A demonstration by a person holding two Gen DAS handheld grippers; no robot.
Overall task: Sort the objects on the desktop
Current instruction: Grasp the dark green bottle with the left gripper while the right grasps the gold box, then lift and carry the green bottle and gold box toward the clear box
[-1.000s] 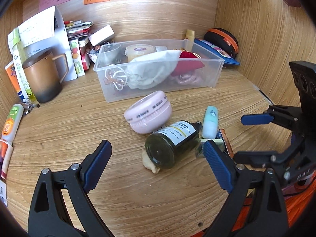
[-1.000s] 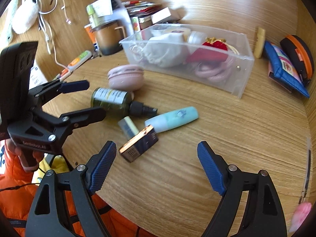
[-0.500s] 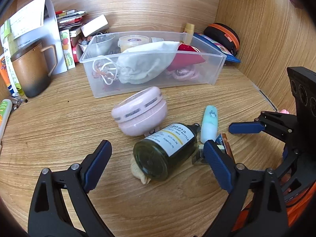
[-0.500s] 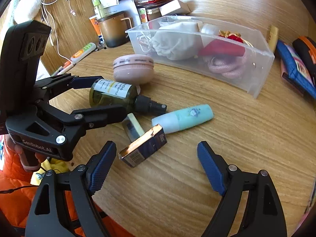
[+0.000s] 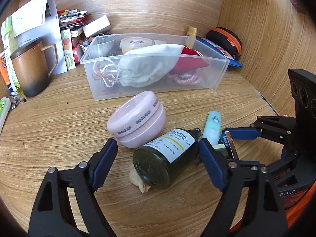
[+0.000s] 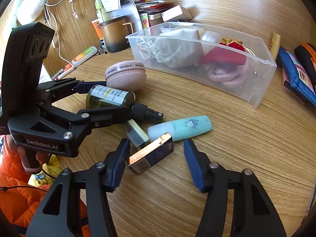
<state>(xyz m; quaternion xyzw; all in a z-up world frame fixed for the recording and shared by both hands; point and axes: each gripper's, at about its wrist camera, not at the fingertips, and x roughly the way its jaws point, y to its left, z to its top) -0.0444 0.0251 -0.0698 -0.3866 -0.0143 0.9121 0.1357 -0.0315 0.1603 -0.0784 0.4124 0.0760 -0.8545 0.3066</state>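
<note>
the left gripper point(image 5: 158, 154) hangs low over the near part of the wooden tabletop point(image 5: 59, 130), its jaws closing around the dark green pump bottle point(image 5: 167, 158), which lies on its side between the blue pads; the pads have not met the glass, a gap showing on both sides. the bottle's base points toward the near edge and its black pump head toward the clear plastic bin point(image 5: 217, 73) at the back. a pink round case point(image 5: 138, 124) leans just beside the bottle on its far left, and a small beige lump point(image 5: 138, 181) sits under the bottle's base. the right gripper point(image 6: 156, 162) is closing too, with a small dark blue and copper box point(image 6: 152, 154) between its pads; the left pad is right at the box's end while the right pad stands clear of it, so nothing is clamped. just behind the box lie a pale eraser-like block point(image 6: 136, 134) and a light blue tube point(image 6: 181, 128), the tube lying across toward the right edge. the bin holds a white drawstring pouch point(image 5: 148, 69), a red pouch point(image 5: 193, 61) and a pink cord point(image 5: 187, 78). a brown mug point(image 5: 29, 69) stands at the back left corner, and an orange sleeve point(image 6: 17, 177) shows at the near left.
</note>
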